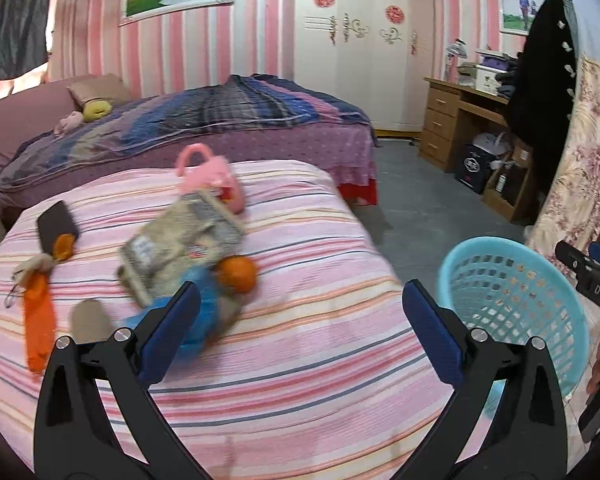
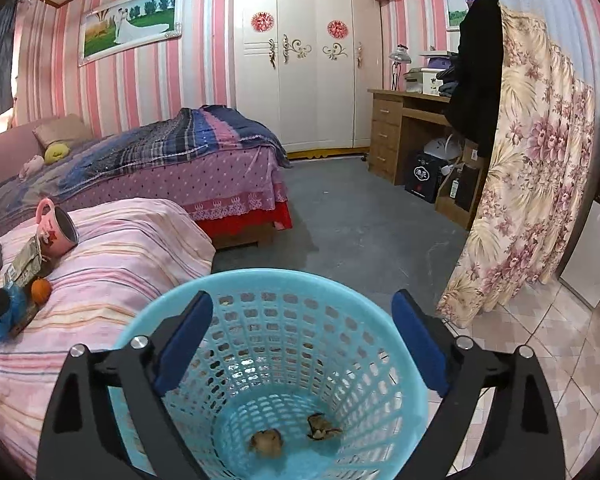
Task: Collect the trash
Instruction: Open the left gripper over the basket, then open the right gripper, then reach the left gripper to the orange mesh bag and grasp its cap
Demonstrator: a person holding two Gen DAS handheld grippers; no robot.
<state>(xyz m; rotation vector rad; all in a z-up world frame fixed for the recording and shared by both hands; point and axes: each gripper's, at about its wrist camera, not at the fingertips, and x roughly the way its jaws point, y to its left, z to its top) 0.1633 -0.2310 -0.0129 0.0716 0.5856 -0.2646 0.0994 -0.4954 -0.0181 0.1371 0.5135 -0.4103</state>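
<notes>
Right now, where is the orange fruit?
In the left wrist view the orange fruit lies mid-frame on the striped bedcover, touching the blurred packet, left of the blue basket.

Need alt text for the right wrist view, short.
The open right gripper hangs over a blue mesh basket holding two brownish scraps. To the left, a pink-striped bed carries a pink mug and clutter.

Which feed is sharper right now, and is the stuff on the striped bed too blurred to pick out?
Left wrist view: motion-smeared, the pink mug, the paper packet and the orange streaked, edges soft. Right wrist view: crisp, two scraps in the blue basket clearly resolved. Both show strong fisheye bending and dark corners.
</notes>
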